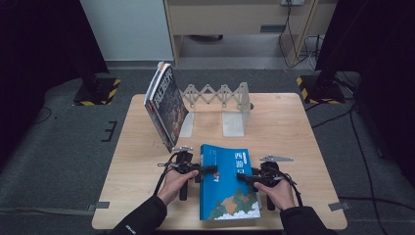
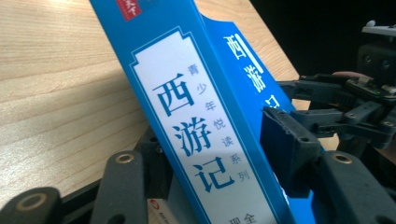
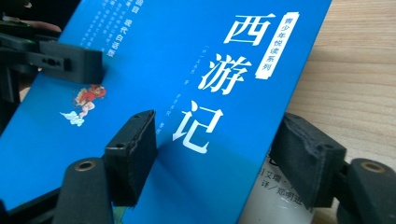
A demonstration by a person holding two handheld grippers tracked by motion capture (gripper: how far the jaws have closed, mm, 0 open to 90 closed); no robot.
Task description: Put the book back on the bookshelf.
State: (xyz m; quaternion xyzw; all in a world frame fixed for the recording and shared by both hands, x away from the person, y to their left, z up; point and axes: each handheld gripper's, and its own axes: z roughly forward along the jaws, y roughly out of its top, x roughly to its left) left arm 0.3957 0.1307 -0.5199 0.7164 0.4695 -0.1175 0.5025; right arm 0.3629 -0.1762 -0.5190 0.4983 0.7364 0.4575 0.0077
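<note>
Lying flat near the front edge of the light wooden table point(image 1: 288, 122), one blue paperback book with white Chinese lettering point(image 1: 226, 181) sits between two black two-jaw grippers. The left gripper point(image 1: 208, 169) straddles the book's left edge, one jaw above the cover and one beneath; in the left gripper view the spine point(image 2: 201, 140) runs between its pads, which appear to press it. The right gripper point(image 1: 243, 177) straddles the right edge, its jaws half spread around the book; whether the pads press I cannot tell. Farther back stands one grey folding book rack point(image 1: 220, 105), well apart, with two dark-covered magazines point(image 1: 165, 105) leaning against its left end.
</note>
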